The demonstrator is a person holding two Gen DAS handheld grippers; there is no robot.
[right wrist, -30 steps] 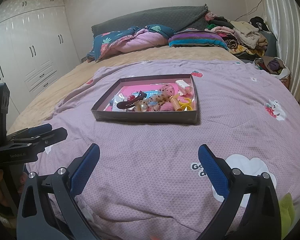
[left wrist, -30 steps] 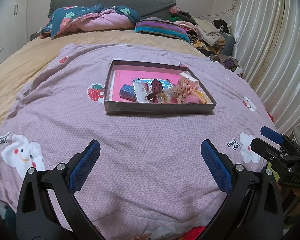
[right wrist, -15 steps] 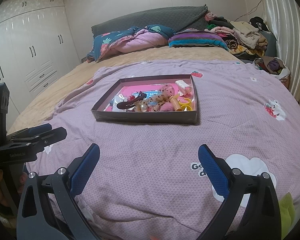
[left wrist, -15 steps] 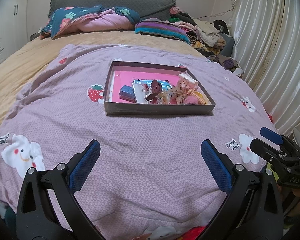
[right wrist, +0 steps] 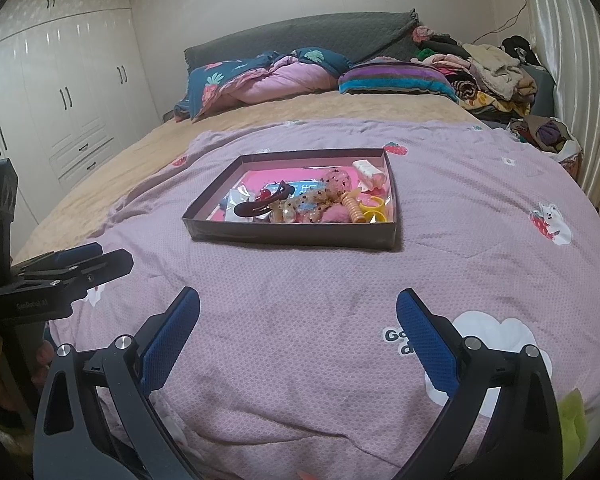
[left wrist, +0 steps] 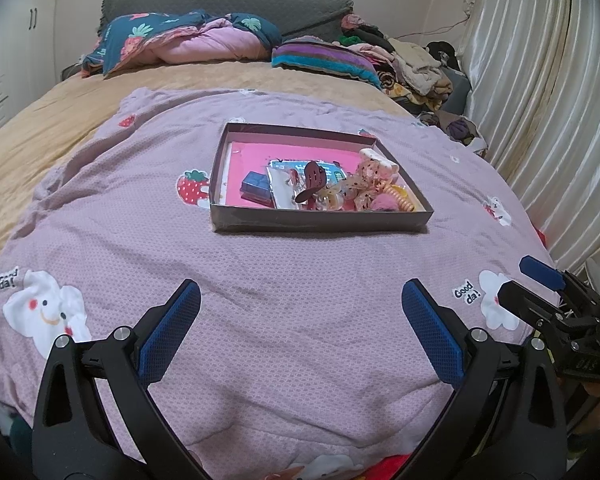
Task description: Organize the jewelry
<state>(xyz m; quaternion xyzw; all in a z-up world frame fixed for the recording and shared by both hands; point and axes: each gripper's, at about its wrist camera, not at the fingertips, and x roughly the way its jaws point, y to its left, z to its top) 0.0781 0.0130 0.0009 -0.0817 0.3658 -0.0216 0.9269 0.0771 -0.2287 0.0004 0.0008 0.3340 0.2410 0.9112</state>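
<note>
**Both claws wide, tray of trinkets at mid-bed**

Bedroom, dim light. A bed covered by a lilac quilt [left wrist: 300, 264] printed with strawberries and smiling clouds; pillows and a heap of clothes at the far end, white wardrobes on one wall, a curtain on the other.

Task objects: a shallow dark tray [left wrist: 320, 224] with a pink floor sits flat on the quilt, near its middle. Inside it lies a loose pile: a dark brown hair clip [left wrist: 312, 184], a small blue box [left wrist: 256, 185], a spotted fabric bow [left wrist: 366, 184], a coiled orange hair tie [right wrist: 354, 210], a yellow ring [right wrist: 374, 205]. They crowd the near right part (the far left floor is bare pink).

Grippers: the left gripper [left wrist: 300, 332] and the right gripper [right wrist: 298, 332] both hover over the near edge of the quilt, well apart from the tray, jaws spread wide, nothing between them.

Judgement: the pile looks jumbled, yet everything I can see is inside the tray. That fits either sorting yet to come or items just gathered in — the scene does not settle which, so I note no next move.
</note>
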